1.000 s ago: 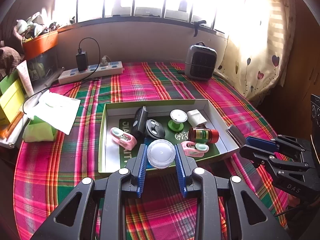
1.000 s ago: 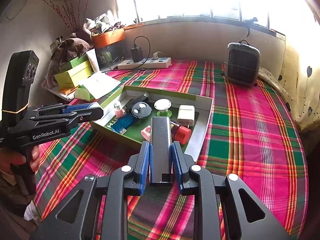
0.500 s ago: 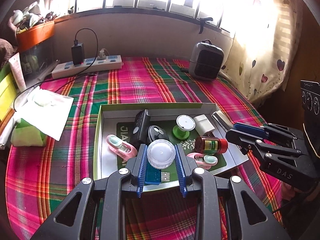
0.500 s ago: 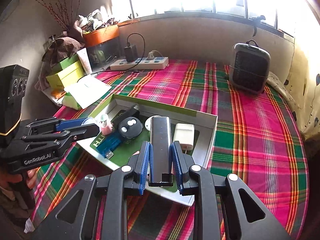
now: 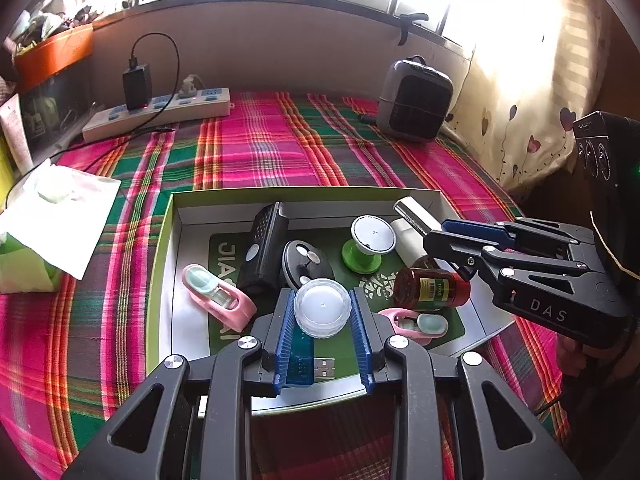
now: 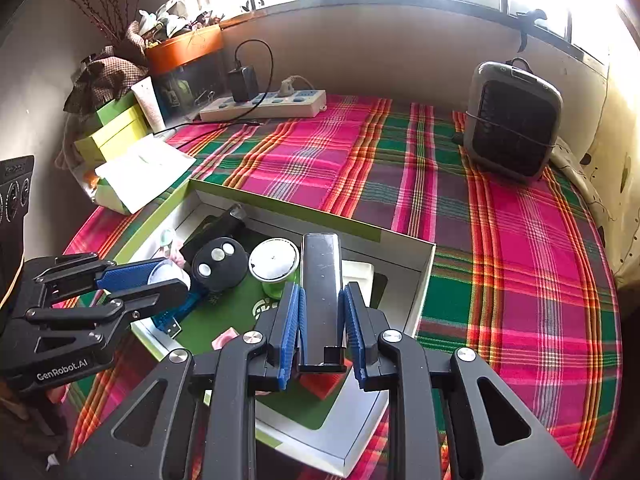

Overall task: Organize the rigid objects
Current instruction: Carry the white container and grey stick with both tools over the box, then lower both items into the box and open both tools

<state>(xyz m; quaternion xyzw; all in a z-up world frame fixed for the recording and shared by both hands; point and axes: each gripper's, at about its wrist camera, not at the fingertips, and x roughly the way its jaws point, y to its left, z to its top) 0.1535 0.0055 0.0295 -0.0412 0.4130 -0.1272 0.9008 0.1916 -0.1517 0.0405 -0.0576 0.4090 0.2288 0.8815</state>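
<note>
At lower centre, the left tool [image 5: 323,314] is clamped on a round clear lidded jar [image 5: 322,307]; the right tool [image 6: 320,320] is clamped on a dark flat bar [image 6: 321,280]. Both hang over an open green-rimmed box [image 5: 168,216] of small items. "GenRobot.AI" and "DAS" mark the tools. A pink-and-green plaid cloth [image 6: 500,240] covers the surface below sunlit windows.

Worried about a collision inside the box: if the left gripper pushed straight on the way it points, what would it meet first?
Likely the round black two-button remote, just beyond the clear round lidded jar held by the left gripper; depth is uncertain.
</note>
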